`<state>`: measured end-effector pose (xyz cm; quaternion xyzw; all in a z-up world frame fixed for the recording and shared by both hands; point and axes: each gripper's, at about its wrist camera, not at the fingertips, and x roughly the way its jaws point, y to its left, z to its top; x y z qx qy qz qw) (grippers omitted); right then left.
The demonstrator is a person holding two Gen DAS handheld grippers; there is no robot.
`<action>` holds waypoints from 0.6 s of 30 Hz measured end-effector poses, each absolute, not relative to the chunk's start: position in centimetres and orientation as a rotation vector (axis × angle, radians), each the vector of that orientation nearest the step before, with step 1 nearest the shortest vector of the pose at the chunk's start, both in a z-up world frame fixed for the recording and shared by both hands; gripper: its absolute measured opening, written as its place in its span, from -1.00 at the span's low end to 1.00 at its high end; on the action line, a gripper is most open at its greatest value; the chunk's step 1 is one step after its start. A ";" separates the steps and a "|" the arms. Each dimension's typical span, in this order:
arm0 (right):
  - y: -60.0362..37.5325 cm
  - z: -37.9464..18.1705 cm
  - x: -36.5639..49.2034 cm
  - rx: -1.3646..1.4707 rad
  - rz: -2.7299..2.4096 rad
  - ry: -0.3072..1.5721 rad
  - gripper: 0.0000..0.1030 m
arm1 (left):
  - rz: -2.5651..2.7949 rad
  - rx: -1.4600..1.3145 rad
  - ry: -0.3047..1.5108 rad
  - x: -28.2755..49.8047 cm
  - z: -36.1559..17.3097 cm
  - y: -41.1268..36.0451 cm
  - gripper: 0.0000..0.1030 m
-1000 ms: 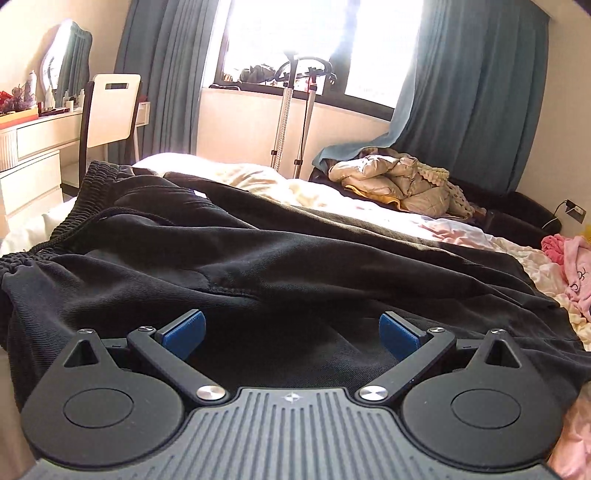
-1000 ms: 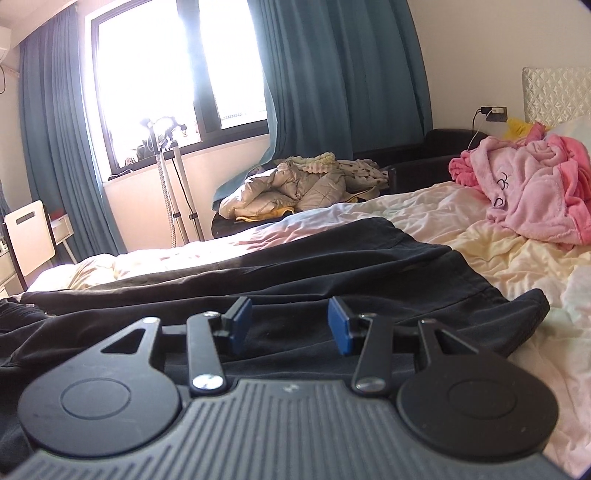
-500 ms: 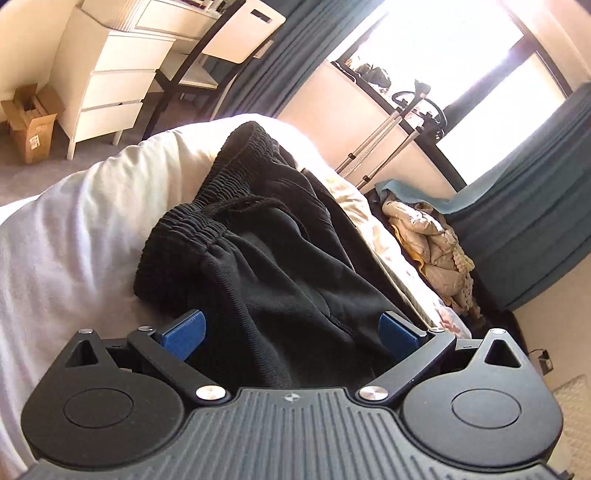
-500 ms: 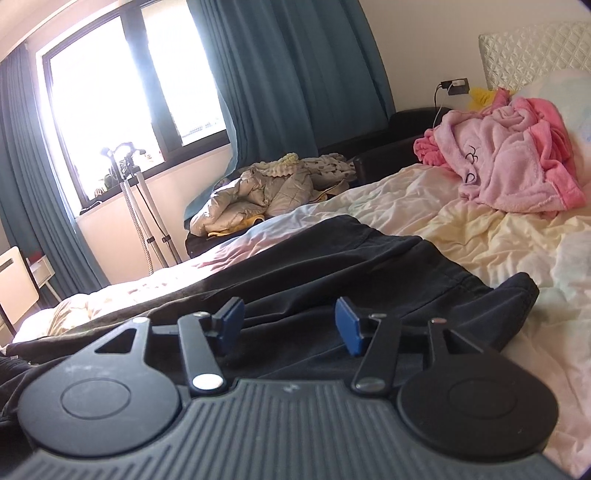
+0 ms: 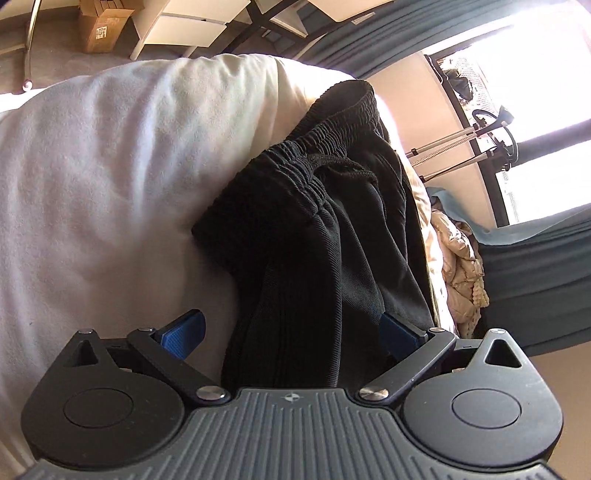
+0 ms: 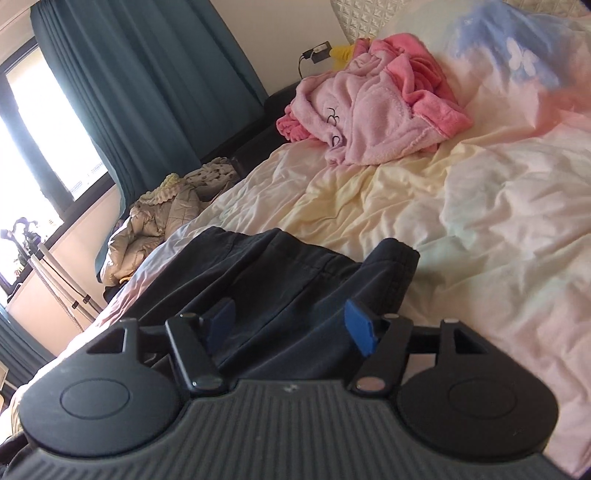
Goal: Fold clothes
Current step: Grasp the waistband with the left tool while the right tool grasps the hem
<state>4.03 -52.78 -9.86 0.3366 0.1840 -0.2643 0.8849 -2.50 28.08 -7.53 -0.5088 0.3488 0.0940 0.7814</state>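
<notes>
The left claw (image 5: 290, 334) stands wide open, its blue pads (image 5: 183, 334) well apart, one over the pale bed cover (image 5: 110, 177) and the other against dark cloth; it grips nothing. Between and ahead of the pads lie the black trousers (image 5: 325, 258), bunched lengthwise, with the gathered waistband (image 5: 325, 147) and its drawstring at the far end from the claw. Beyond the bed's edge stand a cardboard box (image 5: 105, 24) and pale drawers (image 5: 184, 27).

The right claw (image 6: 291, 326) has its jaws opening, holding nothing; the trouser leg ends (image 6: 314, 269) lie between and just ahead of the pads. Farther out on the rumpled bed sits a pink robe (image 6: 373, 110), and to the claw's left a beige quilted jacket (image 6: 159, 218) below teal curtains (image 6: 147, 85).
</notes>
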 end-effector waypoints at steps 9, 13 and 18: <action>-56.7 -14.9 4.5 0.874 -0.620 0.387 0.62 | 0.074 -1.157 0.862 -1.1 -10.2 27.9 0.83; -57.6 -16.5 4.9 1.001 -0.526 0.340 0.62 | 0.068 -1.139 0.908 -0.4 -10.8 27.7 0.81; -58.0 -17.3 5.4 1.064 -0.377 0.230 0.63 | 0.078 -1.154 0.917 0.0 -11.7 27.7 0.80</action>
